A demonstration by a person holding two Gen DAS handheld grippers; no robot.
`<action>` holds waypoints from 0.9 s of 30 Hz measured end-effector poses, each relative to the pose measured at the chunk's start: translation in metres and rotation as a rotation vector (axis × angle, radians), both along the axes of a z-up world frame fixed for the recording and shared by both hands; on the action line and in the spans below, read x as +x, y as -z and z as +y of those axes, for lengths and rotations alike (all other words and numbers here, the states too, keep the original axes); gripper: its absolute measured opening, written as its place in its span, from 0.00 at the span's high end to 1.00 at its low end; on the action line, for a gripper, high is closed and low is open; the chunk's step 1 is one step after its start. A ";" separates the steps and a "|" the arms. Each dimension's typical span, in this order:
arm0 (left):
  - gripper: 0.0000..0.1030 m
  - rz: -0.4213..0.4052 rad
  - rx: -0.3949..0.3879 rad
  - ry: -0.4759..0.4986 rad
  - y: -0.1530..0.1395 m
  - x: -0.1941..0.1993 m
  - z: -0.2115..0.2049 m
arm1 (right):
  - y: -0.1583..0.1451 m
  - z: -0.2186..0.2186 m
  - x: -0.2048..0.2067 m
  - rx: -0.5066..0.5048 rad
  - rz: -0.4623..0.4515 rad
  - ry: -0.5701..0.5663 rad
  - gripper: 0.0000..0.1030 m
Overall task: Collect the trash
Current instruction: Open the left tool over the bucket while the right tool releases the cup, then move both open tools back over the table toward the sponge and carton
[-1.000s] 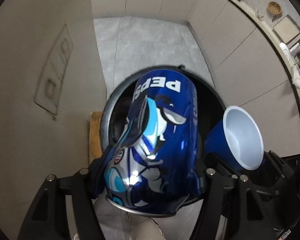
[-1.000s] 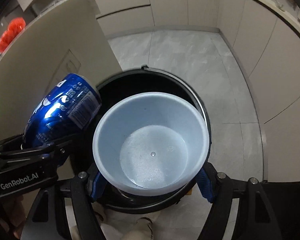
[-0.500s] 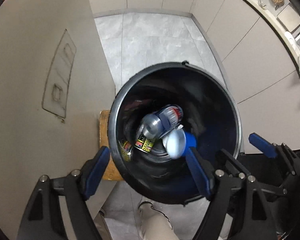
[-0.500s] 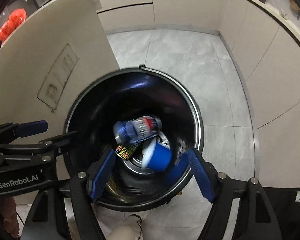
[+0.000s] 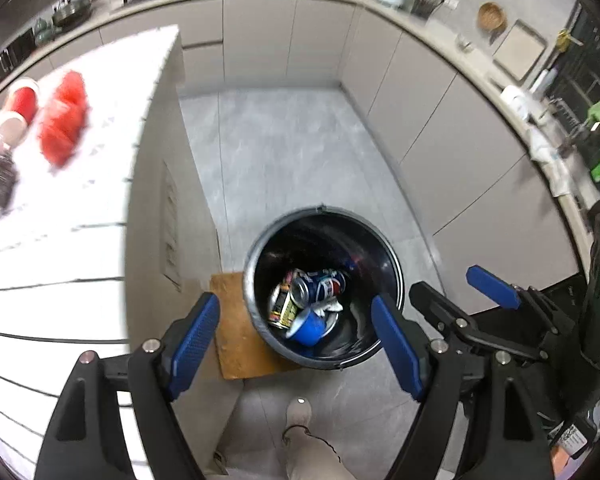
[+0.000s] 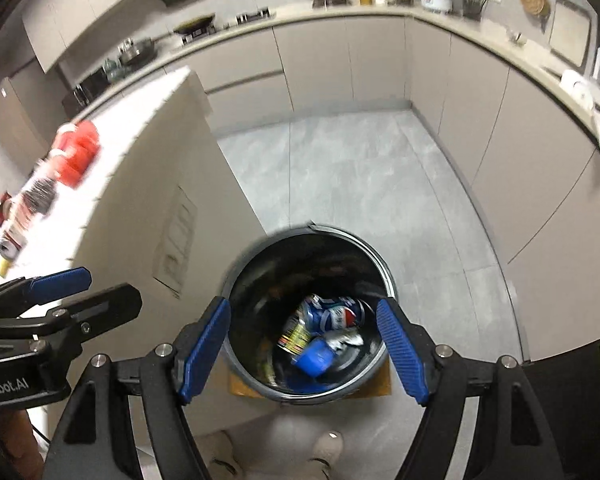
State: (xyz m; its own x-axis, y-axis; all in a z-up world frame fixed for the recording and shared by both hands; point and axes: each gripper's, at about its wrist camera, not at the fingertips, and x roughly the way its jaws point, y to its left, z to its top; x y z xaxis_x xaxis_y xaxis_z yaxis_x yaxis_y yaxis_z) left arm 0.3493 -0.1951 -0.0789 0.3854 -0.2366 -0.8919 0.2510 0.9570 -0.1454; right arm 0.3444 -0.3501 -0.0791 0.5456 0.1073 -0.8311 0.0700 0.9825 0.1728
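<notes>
Both grippers (image 5: 296,336) (image 6: 304,346) wide apart – grey tile floor (image 5: 292,152), bin (image 5: 394,264); kitchen cabinets (image 6: 380,60)

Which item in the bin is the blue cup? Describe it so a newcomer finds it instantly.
Start at the round black trash bin on the grey floor beside the island. Look at the heap at its bottom. The blue cup lies tipped on its side nearest the camera, plain blue, unlike the printed Pepsi can behind it.
</notes>
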 end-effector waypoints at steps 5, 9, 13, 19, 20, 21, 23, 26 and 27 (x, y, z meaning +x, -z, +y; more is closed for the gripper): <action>0.23 -0.056 -0.015 -0.001 -0.034 -0.011 0.058 | -0.044 0.056 -0.013 -0.011 -0.065 -0.003 0.25; 0.23 -0.097 0.001 -0.030 -0.049 -0.021 0.119 | -0.064 0.109 -0.014 -0.010 -0.088 -0.017 0.25; 0.23 -0.139 0.060 -0.098 -0.051 -0.027 0.194 | -0.071 0.176 -0.010 0.020 -0.072 -0.091 0.25; 0.23 -0.129 0.113 -0.240 -0.033 -0.026 0.319 | -0.069 0.264 -0.002 0.014 -0.091 -0.105 0.25; 0.23 -0.124 0.121 -0.259 -0.032 -0.027 0.333 | -0.068 0.276 -0.001 0.032 -0.090 -0.104 0.25; 0.23 -0.120 0.130 -0.279 -0.029 -0.026 0.347 | -0.068 0.283 0.000 0.039 -0.088 -0.103 0.25; 0.23 -0.107 0.150 -0.320 -0.024 -0.023 0.375 | -0.069 0.305 0.005 0.047 -0.093 -0.111 0.25; 0.23 -0.090 0.161 -0.375 -0.020 -0.020 0.409 | -0.071 0.328 0.012 0.045 -0.101 -0.136 0.25; 0.23 -0.085 0.161 -0.390 -0.018 -0.017 0.416 | -0.071 0.335 0.016 0.041 -0.102 -0.148 0.25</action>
